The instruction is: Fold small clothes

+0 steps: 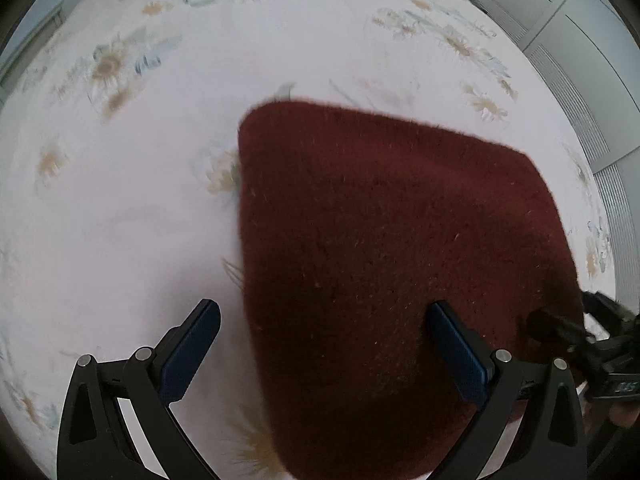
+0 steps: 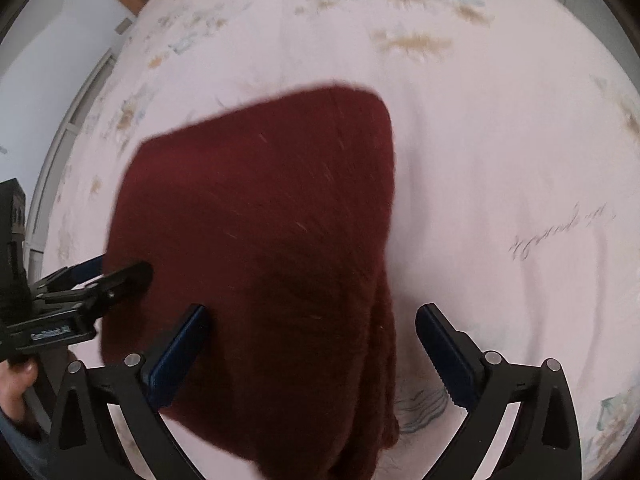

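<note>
Maroon knitted garment (image 1: 384,240) lies folded on the floral bed sheet (image 1: 140,200) beneath me; my left tongs (image 1: 324,320) and right tongs (image 2: 312,324) both hang spread wide over it, pinching nothing

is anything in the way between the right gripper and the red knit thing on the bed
Nothing visible is. The right gripper hangs open directly over the dark red garment, whose right edge lies between its fingers on the floral bedsheet.
</note>
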Motion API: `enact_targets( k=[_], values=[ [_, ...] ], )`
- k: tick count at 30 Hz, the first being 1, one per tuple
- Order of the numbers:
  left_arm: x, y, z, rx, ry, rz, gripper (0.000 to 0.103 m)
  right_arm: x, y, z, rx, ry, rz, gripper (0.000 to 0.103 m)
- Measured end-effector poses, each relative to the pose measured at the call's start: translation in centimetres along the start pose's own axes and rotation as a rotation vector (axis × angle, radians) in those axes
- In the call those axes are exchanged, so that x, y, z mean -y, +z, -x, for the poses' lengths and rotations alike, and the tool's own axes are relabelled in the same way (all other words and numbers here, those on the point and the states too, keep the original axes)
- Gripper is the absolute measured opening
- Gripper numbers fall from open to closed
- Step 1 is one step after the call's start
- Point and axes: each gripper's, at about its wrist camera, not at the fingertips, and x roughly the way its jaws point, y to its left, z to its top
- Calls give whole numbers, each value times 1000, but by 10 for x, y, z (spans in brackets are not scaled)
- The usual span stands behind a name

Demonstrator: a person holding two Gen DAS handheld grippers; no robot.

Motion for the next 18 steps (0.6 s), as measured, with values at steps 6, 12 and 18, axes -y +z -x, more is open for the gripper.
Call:
enact_targets(
  k=[6, 12, 18],
  values=[
    [-10, -16, -16, 22, -34, -1, 103, 15, -10, -19, -3, 109, -52, 102],
    [-2, -24, -16, 51, -18, -68, 97, 5, -12, -23, -7, 137, -63, 78],
    [3, -26, -11, 68, -49, -111, 67, -16, -13, -9, 26, 85, -21, 51]
  ],
)
